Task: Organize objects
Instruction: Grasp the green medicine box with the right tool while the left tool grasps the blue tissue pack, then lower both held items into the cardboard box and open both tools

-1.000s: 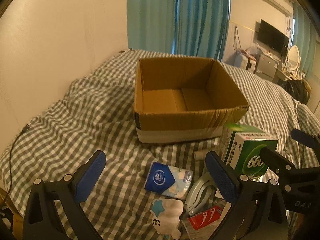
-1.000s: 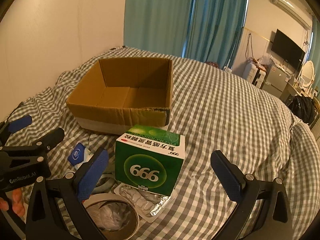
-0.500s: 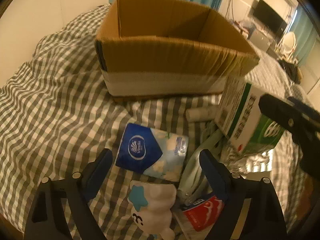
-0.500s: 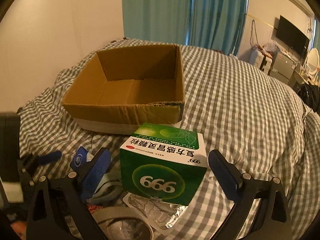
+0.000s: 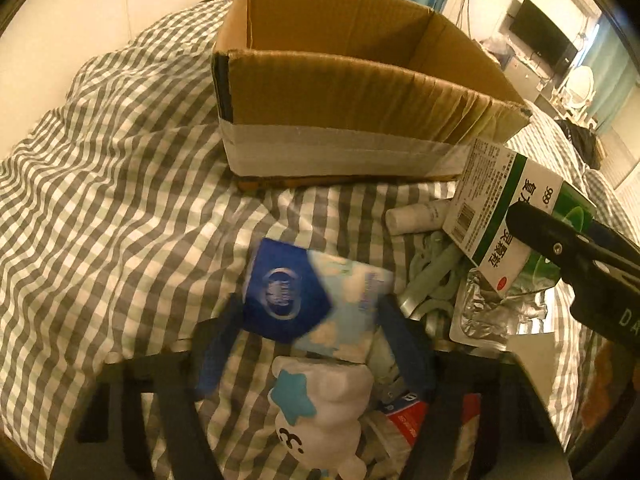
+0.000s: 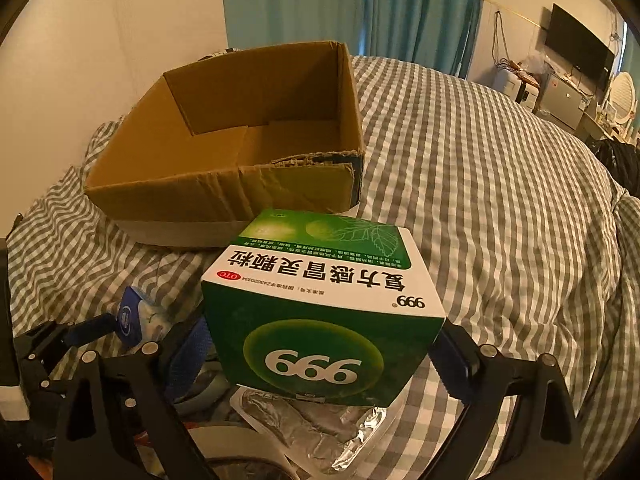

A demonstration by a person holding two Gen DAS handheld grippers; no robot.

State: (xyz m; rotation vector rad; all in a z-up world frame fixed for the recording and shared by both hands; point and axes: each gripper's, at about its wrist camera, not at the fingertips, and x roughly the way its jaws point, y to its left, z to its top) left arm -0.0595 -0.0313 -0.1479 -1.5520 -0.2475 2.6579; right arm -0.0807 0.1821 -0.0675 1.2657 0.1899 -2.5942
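An open, empty cardboard box [image 5: 348, 92] stands on the checked bed; it also shows in the right wrist view [image 6: 224, 192]. My left gripper [image 5: 316, 332] has its fingers against both sides of a blue tissue pack [image 5: 308, 296], which lies on the bed. My right gripper [image 6: 320, 352] has its fingers against both sides of a green 999 medicine box [image 6: 324, 312], also seen in the left wrist view [image 5: 516, 224], close in front of the cardboard box.
A white plush toy with a blue star [image 5: 320, 412], a red packet [image 5: 404, 416], a pale green clip [image 5: 432, 276], a small white tube [image 5: 416, 216] and a foil blister tray [image 6: 320, 428] lie in a pile near me. A tape roll lies below.
Both grippers moved forward and down and closed: the left onto the tissue pack, the right onto the green medicine box.
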